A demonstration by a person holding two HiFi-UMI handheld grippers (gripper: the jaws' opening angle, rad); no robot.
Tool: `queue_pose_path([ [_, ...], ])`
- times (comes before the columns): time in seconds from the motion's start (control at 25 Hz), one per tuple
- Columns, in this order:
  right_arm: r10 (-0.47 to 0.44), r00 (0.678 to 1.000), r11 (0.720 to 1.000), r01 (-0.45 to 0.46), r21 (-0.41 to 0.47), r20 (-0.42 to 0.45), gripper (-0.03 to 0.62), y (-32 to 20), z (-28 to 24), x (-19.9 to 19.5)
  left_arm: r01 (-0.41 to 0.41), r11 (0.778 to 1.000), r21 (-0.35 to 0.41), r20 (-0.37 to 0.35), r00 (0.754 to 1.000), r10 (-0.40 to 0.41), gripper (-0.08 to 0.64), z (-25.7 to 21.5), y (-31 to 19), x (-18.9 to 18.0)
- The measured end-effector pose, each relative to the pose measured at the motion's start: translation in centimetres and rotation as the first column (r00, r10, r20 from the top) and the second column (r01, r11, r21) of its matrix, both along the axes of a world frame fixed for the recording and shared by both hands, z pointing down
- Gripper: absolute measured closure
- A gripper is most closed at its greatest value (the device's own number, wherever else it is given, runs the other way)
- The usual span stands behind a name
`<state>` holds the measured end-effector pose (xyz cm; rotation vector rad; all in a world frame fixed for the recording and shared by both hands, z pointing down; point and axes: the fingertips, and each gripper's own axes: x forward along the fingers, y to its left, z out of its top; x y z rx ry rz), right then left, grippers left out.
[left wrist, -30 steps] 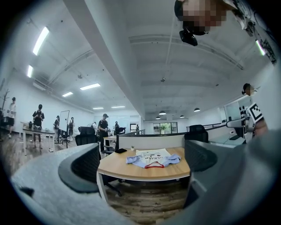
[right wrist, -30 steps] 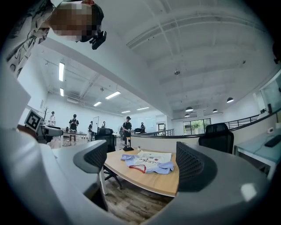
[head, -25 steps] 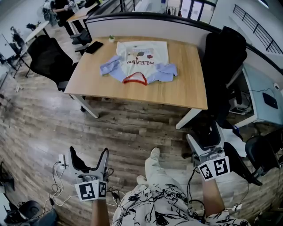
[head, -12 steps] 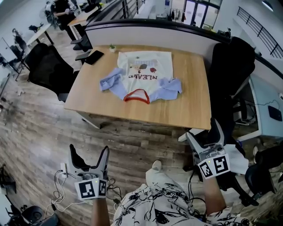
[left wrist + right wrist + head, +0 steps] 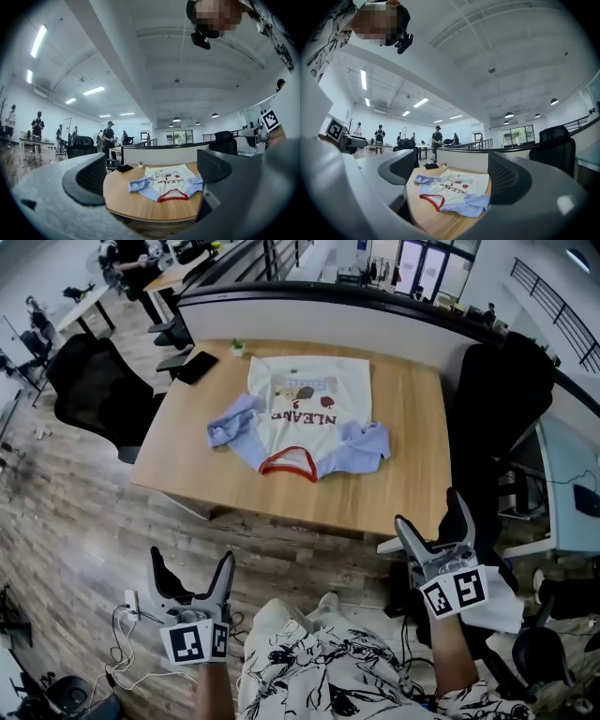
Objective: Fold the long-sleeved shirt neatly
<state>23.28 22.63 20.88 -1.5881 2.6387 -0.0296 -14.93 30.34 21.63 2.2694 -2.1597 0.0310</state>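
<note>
Right now you stand well back from the counter (image 5: 403, 474), on the wooden floor, with nothing in hand. Your left claw (image 5: 192, 563) is spread wide and empty, and your right claw (image 5: 429, 519) is wide and empty too. Each gripper view shows only the far-off shirt (image 5: 305, 418) framed between its jaws.

The shirt lies flat on the counter, print side up, with its red-trimmed collar (image 5: 288, 464) pointing toward you. Both blue sleeves are bunched: the one on your left (image 5: 230, 423) is crumpled beside the body, and the one on your right (image 5: 366, 446) is heaped near the collar.

Those sleeves are probably the main risk. If you fold before spreading them out, the lumps get trapped inside and the fold will not look neat. A wide claw coming down on a heap may also pinch several layers at once, or only the top one, and drag the whole shirt askew across the smooth wood.

Mind the approach as well. A cable (image 5: 122, 615) trails on the floor by your left claw, and a black chair (image 5: 497, 399) stands close to your right side, so either could catch you. A dark flat thing (image 5: 197, 367) and a small pot (image 5: 238, 348) sit near the far left corner, where a swung sleeve could knock them.
</note>
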Motion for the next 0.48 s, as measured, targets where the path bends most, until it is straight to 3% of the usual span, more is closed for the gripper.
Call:
queue_pose_path([
  [0.24, -0.006, 1.0, 0.999, 0.005, -0.043, -0.015, 0.101, -4.6, 2.1, -2.0, 0.0, 0.999, -0.035, -0.015, 1.0, -0.001, -0.035, 2.2, -5.0, -2.0],
  [0.48, 0.051, 0.998, 0.998, -0.051, -0.035, -0.021, 0.101, -11.0, 1.7, -3.7, -0.064, 0.997, -0.034, -0.01, 0.998, 0.064, -0.035, 2.3, -13.6, -3.7],
])
